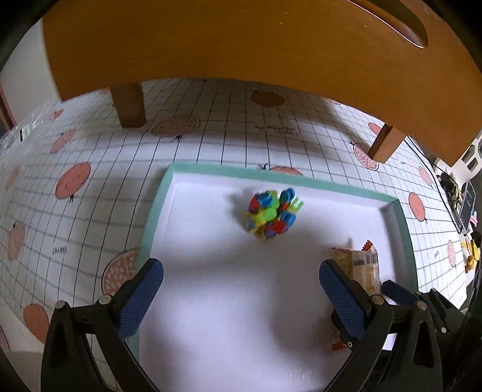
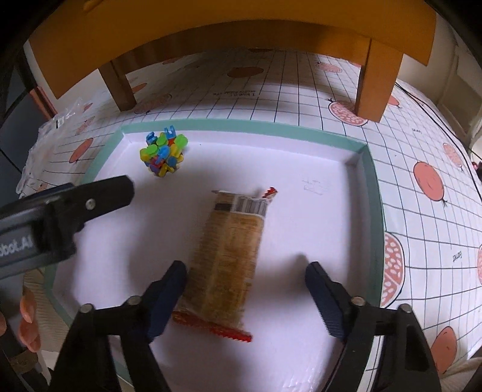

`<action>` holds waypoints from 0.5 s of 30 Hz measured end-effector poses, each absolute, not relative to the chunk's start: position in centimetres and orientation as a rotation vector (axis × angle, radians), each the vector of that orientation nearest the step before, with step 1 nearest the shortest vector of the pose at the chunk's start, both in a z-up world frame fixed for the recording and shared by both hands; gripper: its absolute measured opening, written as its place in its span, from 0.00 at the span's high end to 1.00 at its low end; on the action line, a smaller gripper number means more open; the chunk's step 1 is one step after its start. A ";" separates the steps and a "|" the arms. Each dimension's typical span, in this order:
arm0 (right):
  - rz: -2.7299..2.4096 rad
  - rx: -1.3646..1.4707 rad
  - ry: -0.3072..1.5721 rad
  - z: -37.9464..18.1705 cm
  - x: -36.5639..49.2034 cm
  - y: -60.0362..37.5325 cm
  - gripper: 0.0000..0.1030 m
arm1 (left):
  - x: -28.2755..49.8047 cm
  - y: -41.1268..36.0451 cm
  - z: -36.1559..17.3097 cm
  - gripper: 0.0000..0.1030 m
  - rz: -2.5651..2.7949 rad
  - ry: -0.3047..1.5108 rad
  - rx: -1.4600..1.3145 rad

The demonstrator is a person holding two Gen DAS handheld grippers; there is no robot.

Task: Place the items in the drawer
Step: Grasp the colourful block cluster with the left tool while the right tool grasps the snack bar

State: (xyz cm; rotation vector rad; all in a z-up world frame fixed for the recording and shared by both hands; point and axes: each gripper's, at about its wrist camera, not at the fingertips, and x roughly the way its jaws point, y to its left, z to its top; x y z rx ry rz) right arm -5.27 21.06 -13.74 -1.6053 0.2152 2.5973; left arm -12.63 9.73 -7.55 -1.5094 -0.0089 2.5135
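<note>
Between the right gripper's (image 2: 245, 286) spread, empty fingers lies the snack packet (image 2: 230, 256), flat on the white drawer (image 2: 373, 193) floor, its near edge touching the left-side finger. Beyond the left gripper's (image 1: 241, 289) fingers, likewise released and holding nothing, sits the colourful block cluster (image 1: 272, 212), well ahead of the tips. Drawer rests on the gridded desk (image 2: 421, 144) cloth; a wooden stool (image 2: 211, 27) stands further off.

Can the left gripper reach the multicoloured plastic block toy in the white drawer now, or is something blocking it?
Probably yes. The left gripper is open and points toward the multicoloured plastic block toy, with only bare white drawer floor between them. The brown snack packet lies off to its right, out of that path.
</note>
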 end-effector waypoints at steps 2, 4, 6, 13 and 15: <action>2.594 -1.597 0.208 -13.7 -5.5 21.2 0.29 | -13.2 10.2 -7.6 0.00 2.514 0.004 -1.503; 2.588 -1.586 0.193 -13.6 -5.6 21.4 0.38 | -14.0 10.6 -7.7 0.00 2.512 0.012 -1.494; 2.576 -1.573 0.175 -13.6 -5.7 21.6 0.47 | -14.5 10.9 -7.8 0.00 2.517 0.034 -1.487; 2.561 -1.565 0.193 -13.4 -5.9 22.3 0.58 | -15.8 12.0 -8.2 0.07 2.501 0.106 -1.445; 2.560 -1.567 0.195 -13.5 -6.0 22.2 0.58 | -16.1 12.4 -8.4 0.08 2.500 0.127 -1.441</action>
